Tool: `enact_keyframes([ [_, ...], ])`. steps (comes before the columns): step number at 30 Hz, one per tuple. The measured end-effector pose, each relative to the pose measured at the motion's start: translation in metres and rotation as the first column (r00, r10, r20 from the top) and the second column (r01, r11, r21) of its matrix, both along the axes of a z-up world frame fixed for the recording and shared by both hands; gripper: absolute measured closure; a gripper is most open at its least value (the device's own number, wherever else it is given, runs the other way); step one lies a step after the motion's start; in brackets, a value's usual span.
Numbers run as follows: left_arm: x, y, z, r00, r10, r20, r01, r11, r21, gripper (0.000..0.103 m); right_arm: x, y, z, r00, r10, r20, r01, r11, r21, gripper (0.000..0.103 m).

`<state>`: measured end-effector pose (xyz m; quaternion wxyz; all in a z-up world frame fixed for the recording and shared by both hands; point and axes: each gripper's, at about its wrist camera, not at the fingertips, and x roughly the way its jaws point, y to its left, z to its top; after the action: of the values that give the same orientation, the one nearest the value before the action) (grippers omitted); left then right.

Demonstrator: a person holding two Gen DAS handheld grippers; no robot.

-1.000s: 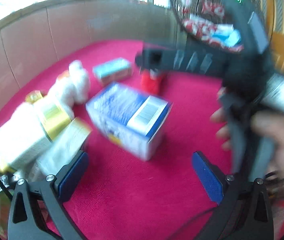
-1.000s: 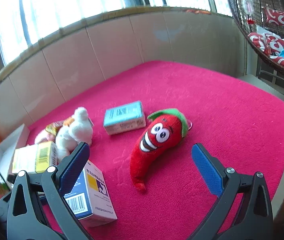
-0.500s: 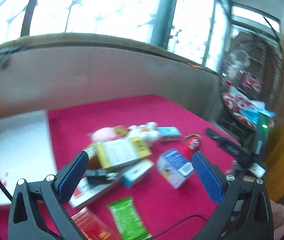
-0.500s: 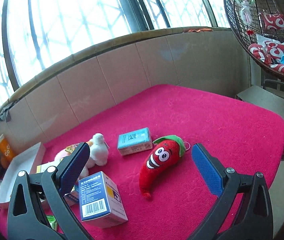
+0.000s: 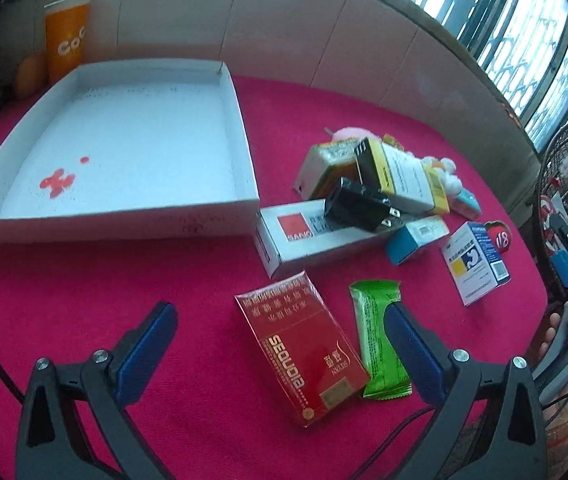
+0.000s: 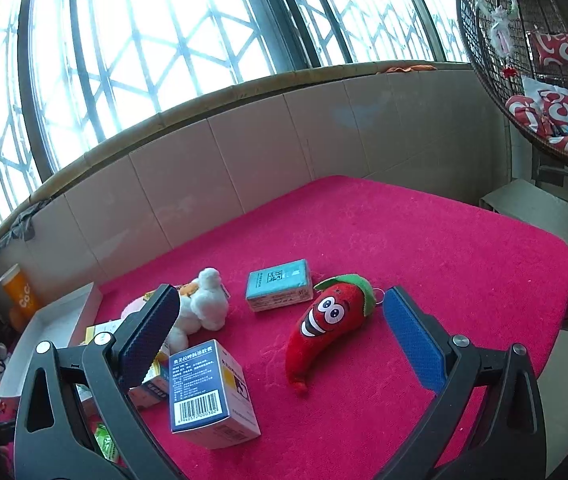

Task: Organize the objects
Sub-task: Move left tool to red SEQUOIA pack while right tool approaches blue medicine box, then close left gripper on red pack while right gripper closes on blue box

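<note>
A table covered in a crimson cloth (image 5: 164, 280) carries everything. Just ahead of the left gripper (image 5: 280, 344), between its fingers, lies a red cigarette pack (image 5: 303, 344), with a green snack packet (image 5: 377, 340) touching its right side. Farther ahead and left sits a shallow white tray (image 5: 124, 220). Ahead of the right gripper (image 6: 284, 328) lies a red chili plush (image 6: 329, 320), a teal box (image 6: 278, 290) beyond it, and a blue-and-white medicine box (image 6: 208, 396) to its left.
</note>
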<state>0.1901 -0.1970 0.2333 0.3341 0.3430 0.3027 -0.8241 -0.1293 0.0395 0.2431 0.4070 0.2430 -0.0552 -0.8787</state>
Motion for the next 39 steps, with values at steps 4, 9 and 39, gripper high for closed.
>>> enact_keyframes([
  [4,-0.016,0.005,-0.017,0.998,-0.019,0.063,0.018,1.0,0.016,0.0,-0.001,-0.001,-0.004,1.0,0.005,0.017,-0.005,1.0,0.013,0.0],
  [9,-0.029,0.01,-0.035,0.987,-0.028,0.155,0.03,0.999,-0.013,0.0,0.001,-0.005,-0.008,0.999,0.025,0.03,-0.026,0.999,0.028,0.0],
  [39,-0.013,0.019,-0.069,0.976,-0.1,0.193,0.128,0.982,-0.136,0.021,0.039,-0.095,-0.059,0.946,0.315,0.071,-0.314,0.846,0.43,0.0],
])
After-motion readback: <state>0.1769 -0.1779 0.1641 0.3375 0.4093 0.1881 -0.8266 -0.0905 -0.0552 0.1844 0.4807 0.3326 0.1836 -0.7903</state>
